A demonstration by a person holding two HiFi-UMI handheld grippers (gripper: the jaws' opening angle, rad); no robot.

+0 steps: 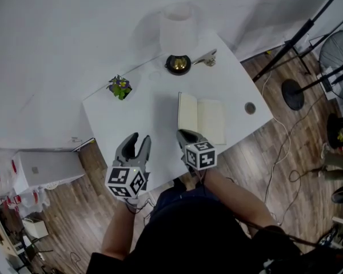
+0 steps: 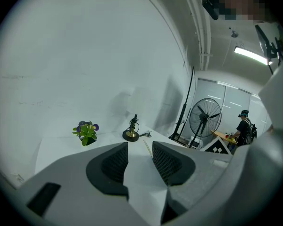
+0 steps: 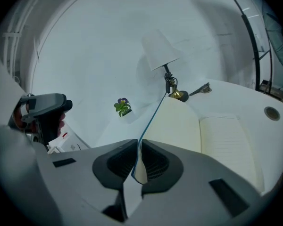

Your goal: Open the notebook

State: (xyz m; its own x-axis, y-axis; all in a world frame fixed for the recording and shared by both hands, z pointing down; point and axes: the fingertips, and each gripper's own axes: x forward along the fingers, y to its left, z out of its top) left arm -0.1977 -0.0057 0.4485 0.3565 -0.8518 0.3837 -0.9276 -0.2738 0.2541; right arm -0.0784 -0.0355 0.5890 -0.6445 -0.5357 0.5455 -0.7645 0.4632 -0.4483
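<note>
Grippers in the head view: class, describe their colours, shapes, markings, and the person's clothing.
The left gripper and right gripper are grey, with curved jaws lined by black ribbed pads. Each carries a white cube of black square markers. The person wears a dark top.

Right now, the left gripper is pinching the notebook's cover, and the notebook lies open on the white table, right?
No: the right gripper pinches the cover, as the right gripper view shows; the left gripper is open, empty. The notebook does lie open on the white table.
</note>
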